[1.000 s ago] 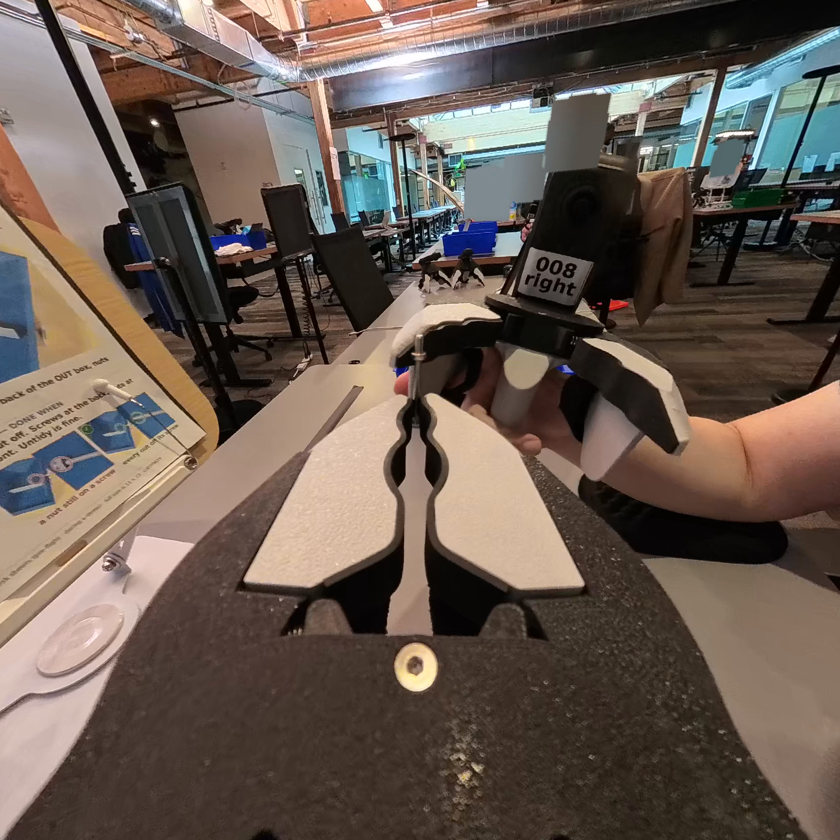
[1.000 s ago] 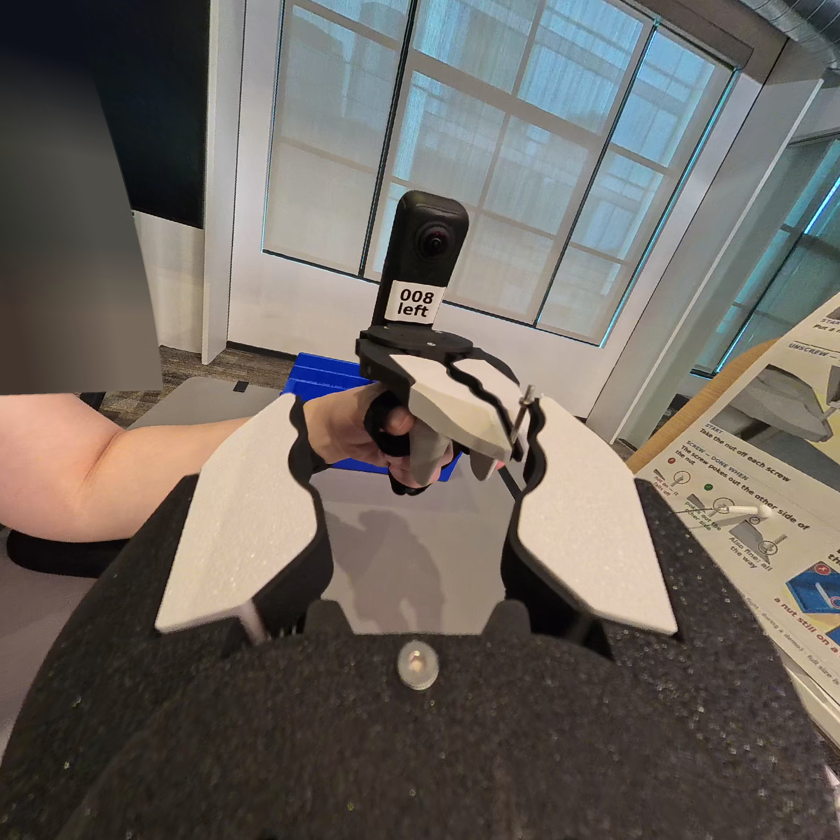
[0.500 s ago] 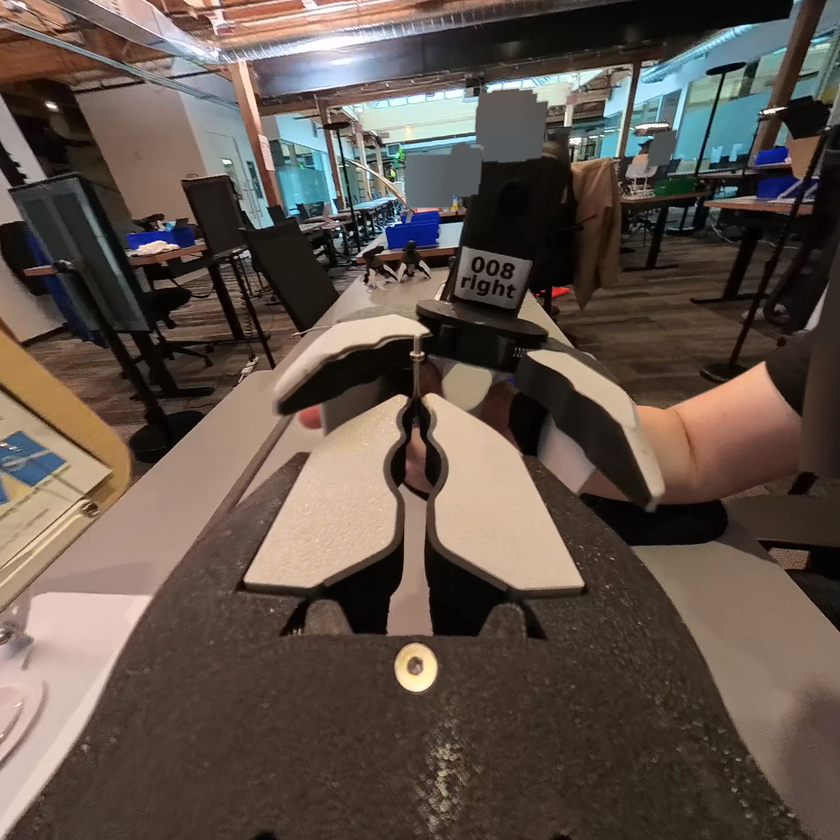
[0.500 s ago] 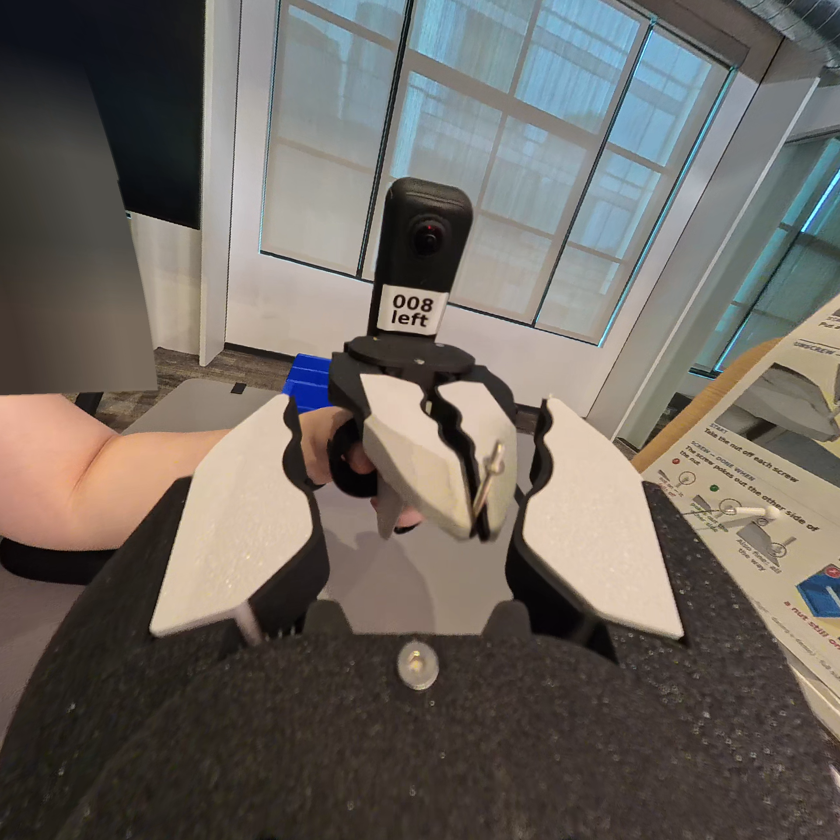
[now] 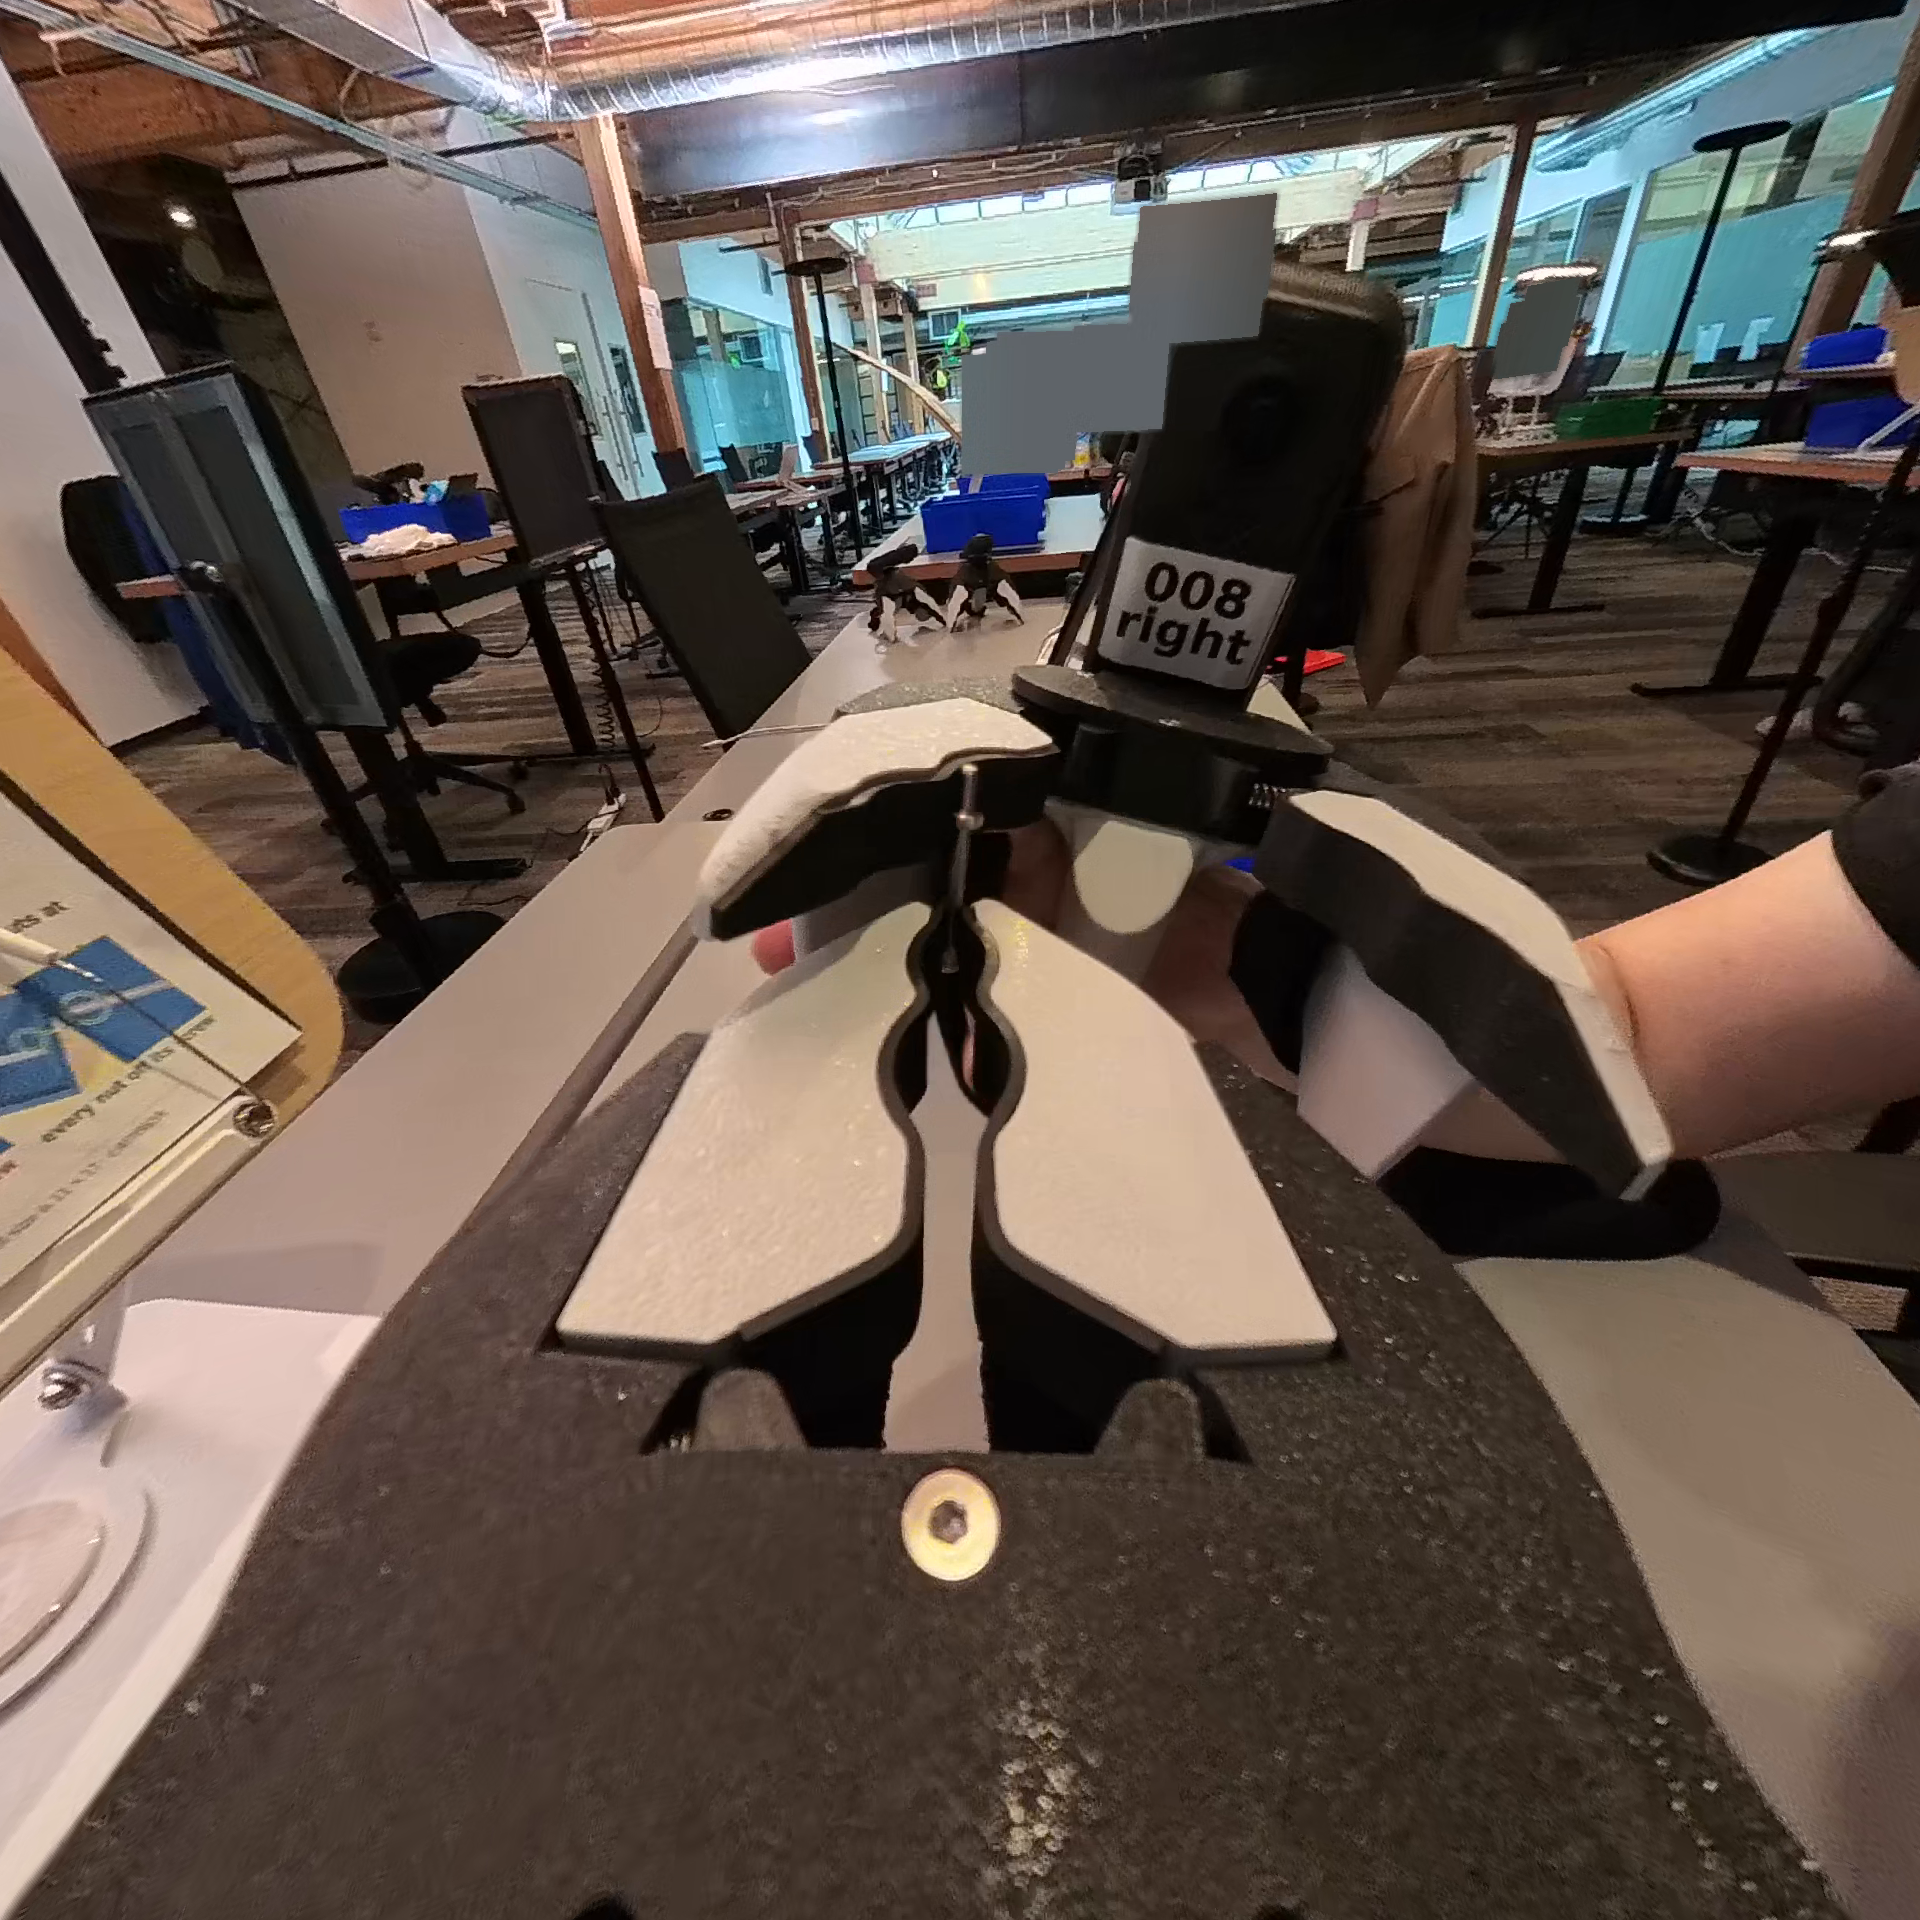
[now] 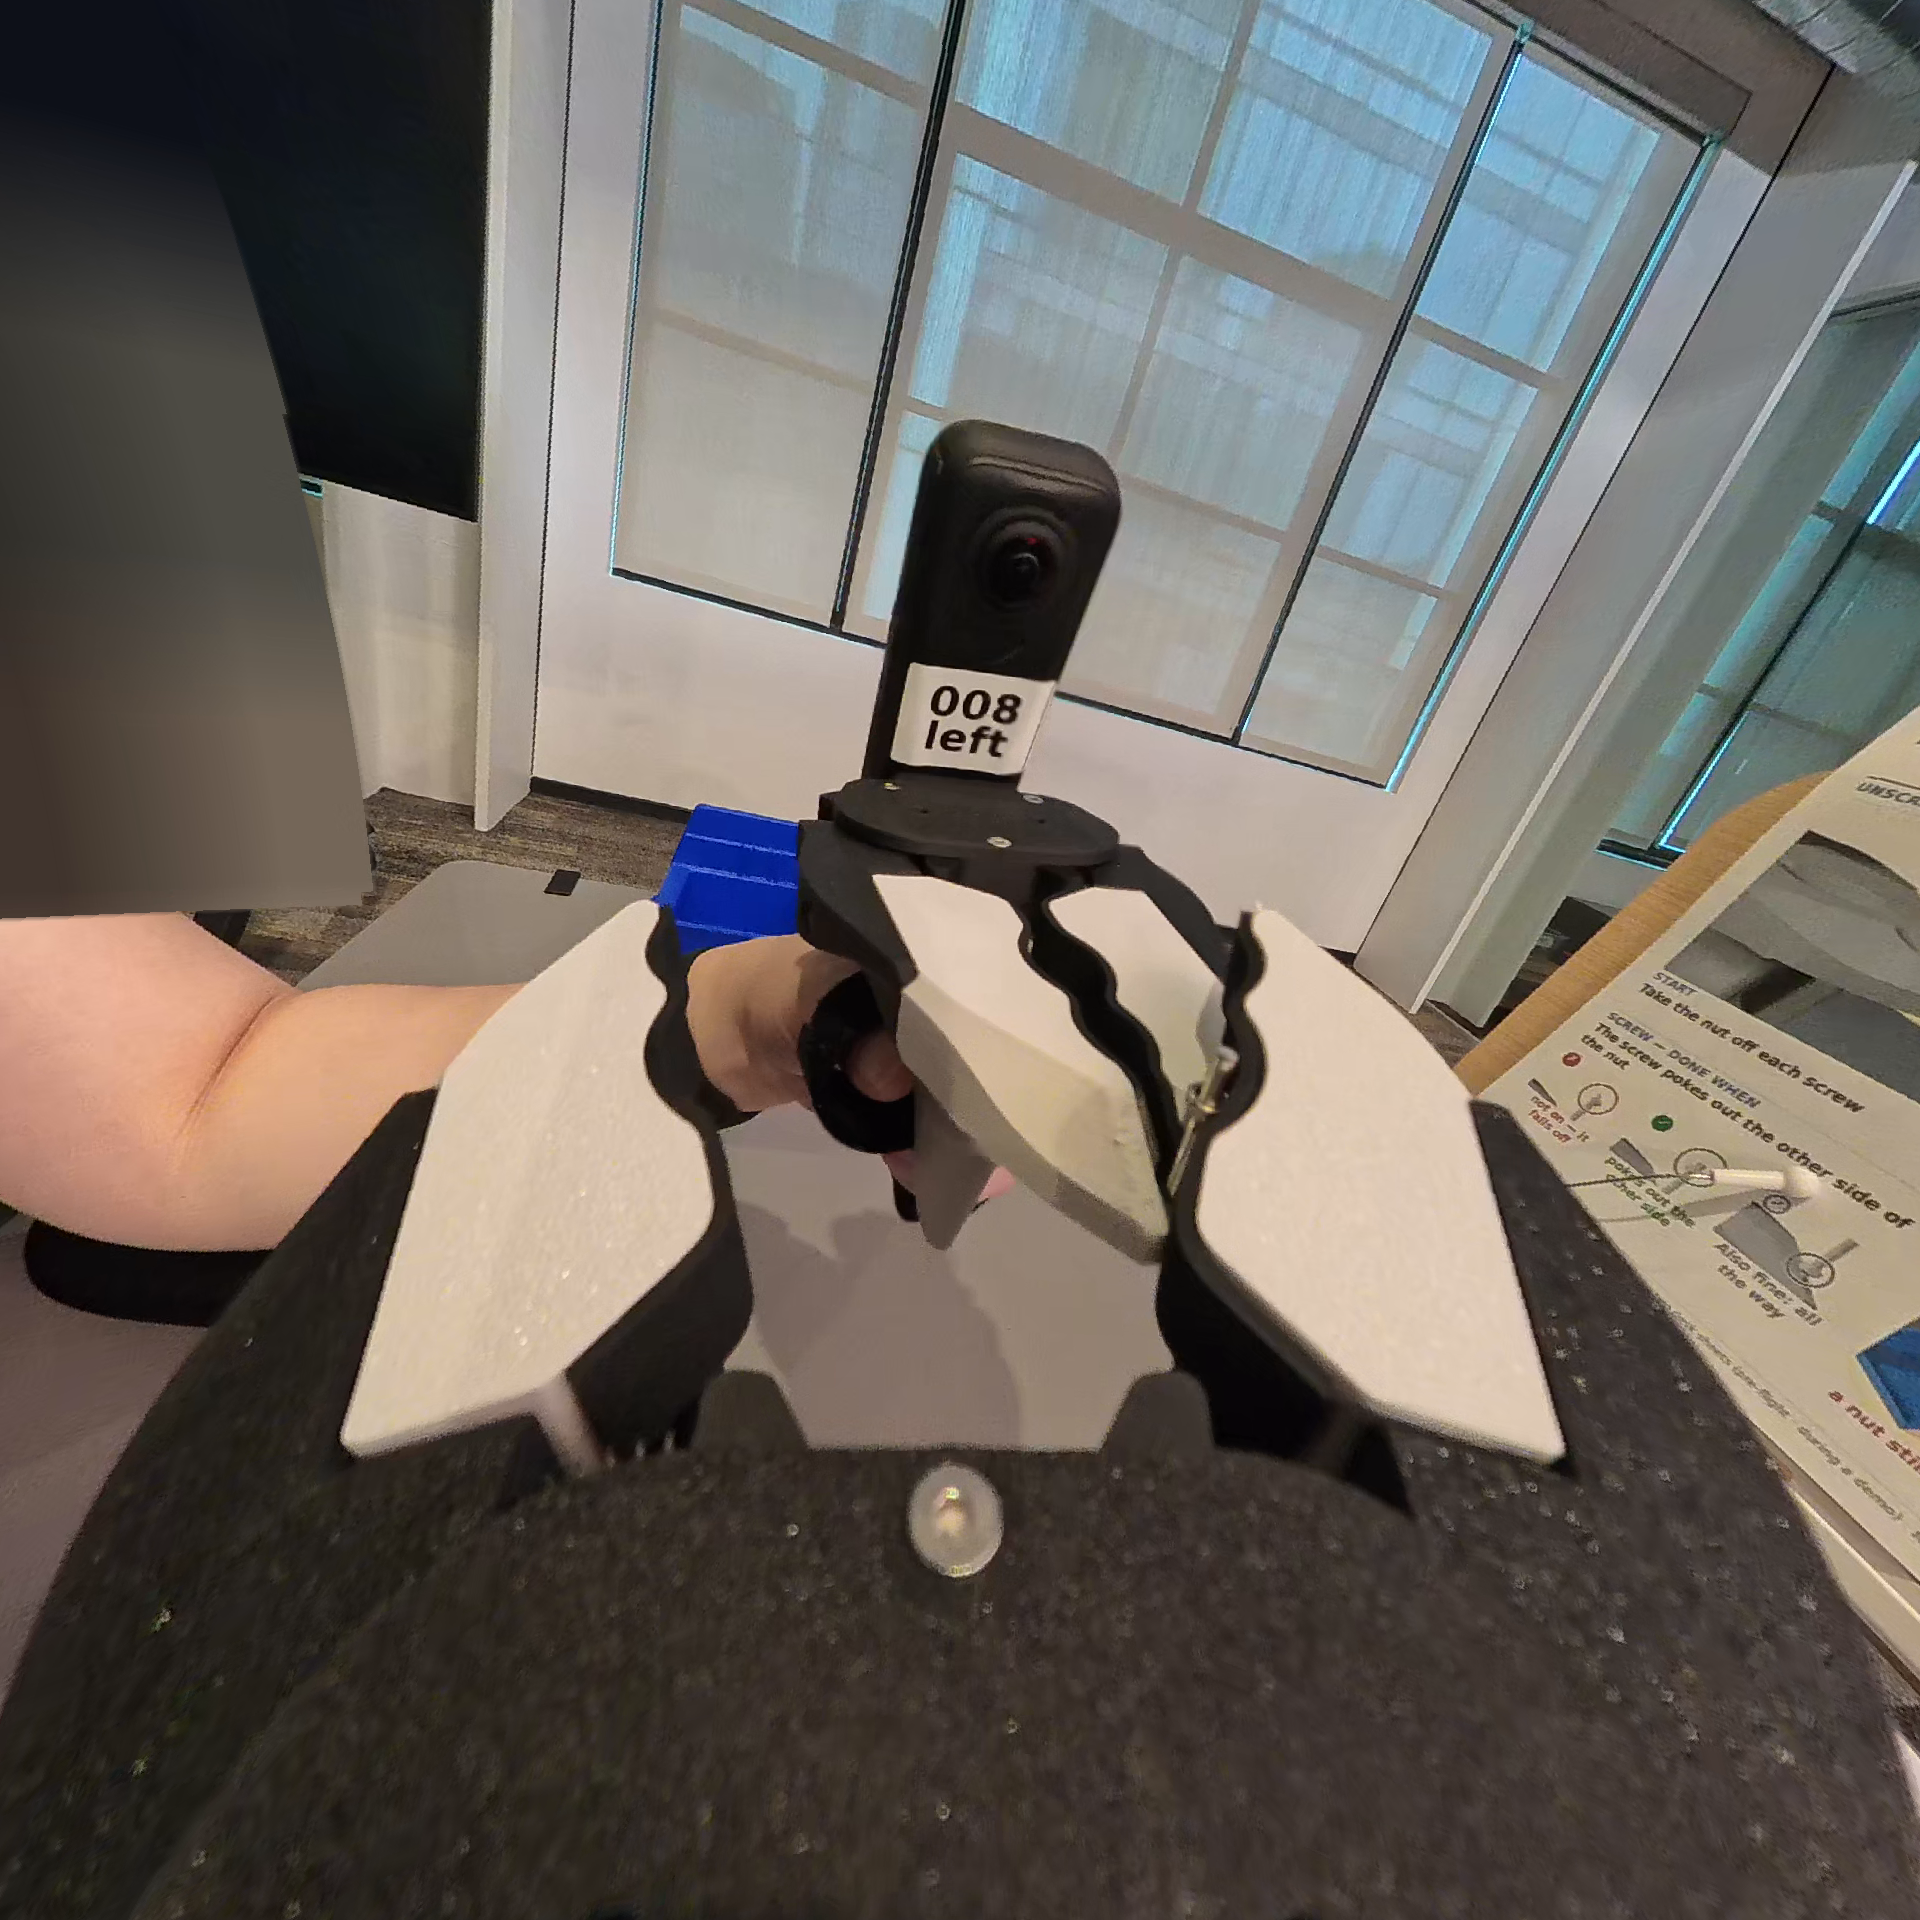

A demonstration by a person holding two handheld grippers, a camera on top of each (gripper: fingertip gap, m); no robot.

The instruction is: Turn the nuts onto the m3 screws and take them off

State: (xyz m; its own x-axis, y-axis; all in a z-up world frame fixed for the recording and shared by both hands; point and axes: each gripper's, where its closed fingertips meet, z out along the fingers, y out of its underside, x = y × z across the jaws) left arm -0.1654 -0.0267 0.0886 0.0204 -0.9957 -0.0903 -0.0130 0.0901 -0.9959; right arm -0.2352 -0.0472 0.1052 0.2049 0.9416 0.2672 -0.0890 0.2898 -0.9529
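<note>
Two grippers face each other tip to tip above a grey table (image 5: 436, 1174). Left gripper (image 5: 951, 940) is clenched on a thin metal screw (image 5: 962, 862), pads pinching the lower shank; the screw stands roughly upright out of the fingertips, long axis vertical in the left wrist view, its upper end with a small collar rising in front of one finger (image 5: 883, 790) of the right gripper (image 5: 1195, 935). Right gripper is spread wide and grasps nothing; its two fingers sit to either side of the left gripper's tips. From the right wrist view the screw (image 6: 1195, 1101) lies hard against the inner edge of the right-hand finger (image 6: 1351, 1174), well apart from the other finger, so it sits off-centre in the gap; contact there cannot be settled. That view also shows a blue bin (image 6: 738, 883) behind the left gripper (image 6: 1143, 1195) and an instruction sheet (image 6: 1714, 1143) beside it. Only the left wrist view shows the screw's collar clearly.
</note>
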